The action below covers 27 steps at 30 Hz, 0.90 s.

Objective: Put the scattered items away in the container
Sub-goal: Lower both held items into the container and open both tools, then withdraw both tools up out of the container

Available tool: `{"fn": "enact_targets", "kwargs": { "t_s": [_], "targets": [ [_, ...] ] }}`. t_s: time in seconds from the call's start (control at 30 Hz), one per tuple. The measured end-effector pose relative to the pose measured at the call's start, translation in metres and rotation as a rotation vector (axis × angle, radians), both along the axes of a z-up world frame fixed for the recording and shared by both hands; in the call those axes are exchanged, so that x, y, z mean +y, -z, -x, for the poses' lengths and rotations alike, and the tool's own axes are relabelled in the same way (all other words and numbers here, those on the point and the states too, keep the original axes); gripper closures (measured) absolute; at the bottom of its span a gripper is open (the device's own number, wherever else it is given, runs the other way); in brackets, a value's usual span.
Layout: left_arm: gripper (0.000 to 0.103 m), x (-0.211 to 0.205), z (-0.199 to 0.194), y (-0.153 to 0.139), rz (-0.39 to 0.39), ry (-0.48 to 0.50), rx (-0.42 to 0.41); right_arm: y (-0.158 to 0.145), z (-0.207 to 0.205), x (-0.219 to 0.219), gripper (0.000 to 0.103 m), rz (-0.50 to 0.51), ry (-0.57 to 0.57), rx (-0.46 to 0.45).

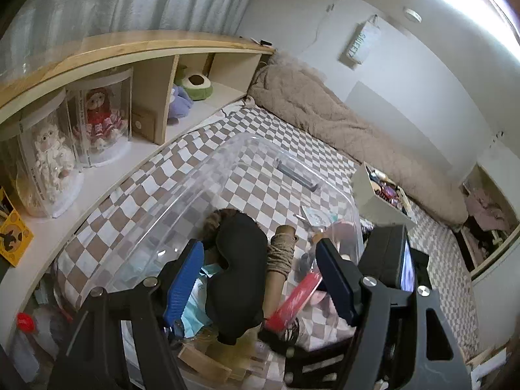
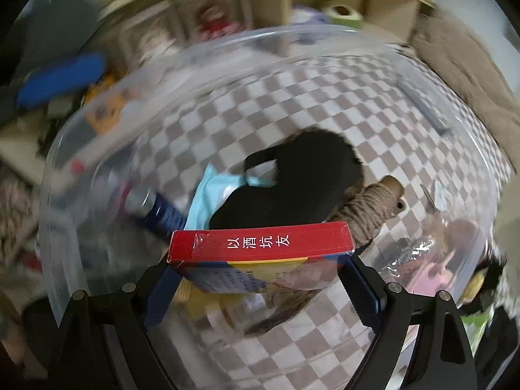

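A clear plastic container (image 1: 182, 195) lies on the checkered bed. Inside it are a black eye mask (image 1: 240, 260), a spool of brown twine (image 1: 282, 253), a light blue packet (image 1: 195, 312) and wooden blocks (image 1: 208, 364). My left gripper (image 1: 260, 282) stands open above the mask, holding nothing. My right gripper (image 2: 260, 279) is shut on a red box (image 2: 260, 243) with white Chinese lettering and holds it over the container (image 2: 227, 65), just above the mask (image 2: 302, 182) and the twine (image 2: 367, 208). The left wrist view shows the red box (image 1: 295, 299) tilted beside the left gripper's right finger.
A wooden shelf (image 1: 136, 48) runs along the left, with dolls in clear cases (image 1: 100, 117) and plush toys (image 1: 191, 87). A brown quilt (image 1: 341, 123) lies along the far wall. A white box (image 1: 380, 195) of small items sits to the right of the container.
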State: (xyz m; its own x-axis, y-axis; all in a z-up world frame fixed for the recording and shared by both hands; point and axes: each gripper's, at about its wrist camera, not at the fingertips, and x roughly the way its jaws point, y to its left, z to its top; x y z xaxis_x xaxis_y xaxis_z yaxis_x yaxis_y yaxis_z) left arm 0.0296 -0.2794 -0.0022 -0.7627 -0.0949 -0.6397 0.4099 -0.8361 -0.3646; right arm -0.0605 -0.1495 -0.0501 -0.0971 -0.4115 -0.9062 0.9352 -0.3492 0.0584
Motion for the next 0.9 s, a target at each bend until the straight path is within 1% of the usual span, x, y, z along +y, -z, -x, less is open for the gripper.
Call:
{"fn": "enact_targets", "kwargs": {
  "t_s": [0.13, 0.17, 0.2, 0.23, 0.3, 0.47, 0.6, 0.8, 0.83, 0.87, 0.9],
  "targets": [
    [0.031, 0.0, -0.001, -0.002, -0.002, -0.001, 0.008, 0.001, -0.02, 0.002, 0.011, -0.036, -0.146, -0.026],
    [0.031, 0.0, -0.001, -0.002, -0.002, -0.002, 0.009, -0.001, -0.025, 0.003, 0.01, -0.043, -0.177, -0.034],
    [0.031, 0.0, -0.001, -0.002, -0.004, -0.003, 0.009, -0.002, -0.027, 0.004, 0.007, -0.045, -0.188, -0.028],
    [0.031, 0.0, -0.001, -0.002, -0.006, -0.005, 0.01, -0.005, -0.028, 0.005, 0.0, -0.042, -0.188, -0.009],
    [0.031, -0.001, -0.002, -0.002, -0.018, -0.012, 0.018, -0.013, -0.027, 0.008, 0.0, -0.024, -0.17, 0.026],
    [0.031, -0.001, -0.002, -0.003, -0.009, -0.012, 0.015, -0.024, -0.014, 0.014, 0.0, 0.002, -0.105, 0.038],
    [0.031, 0.003, 0.0, -0.002, -0.001, 0.002, 0.006, -0.023, -0.007, 0.019, 0.0, -0.023, -0.065, 0.086],
    [0.031, 0.011, 0.003, -0.002, 0.02, 0.028, -0.006, -0.021, -0.007, 0.026, 0.0, -0.053, -0.064, 0.151],
    [0.03, 0.012, 0.003, -0.002, 0.022, 0.03, -0.009, -0.022, -0.008, 0.027, 0.0, -0.054, -0.065, 0.16],
    [0.027, 0.014, 0.004, -0.001, 0.024, 0.033, -0.013, -0.023, -0.008, 0.028, 0.0, -0.055, -0.065, 0.172],
    [0.02, 0.014, 0.004, -0.001, 0.025, 0.03, -0.014, -0.023, -0.009, 0.028, 0.0, -0.055, -0.064, 0.181]
  ]
}}
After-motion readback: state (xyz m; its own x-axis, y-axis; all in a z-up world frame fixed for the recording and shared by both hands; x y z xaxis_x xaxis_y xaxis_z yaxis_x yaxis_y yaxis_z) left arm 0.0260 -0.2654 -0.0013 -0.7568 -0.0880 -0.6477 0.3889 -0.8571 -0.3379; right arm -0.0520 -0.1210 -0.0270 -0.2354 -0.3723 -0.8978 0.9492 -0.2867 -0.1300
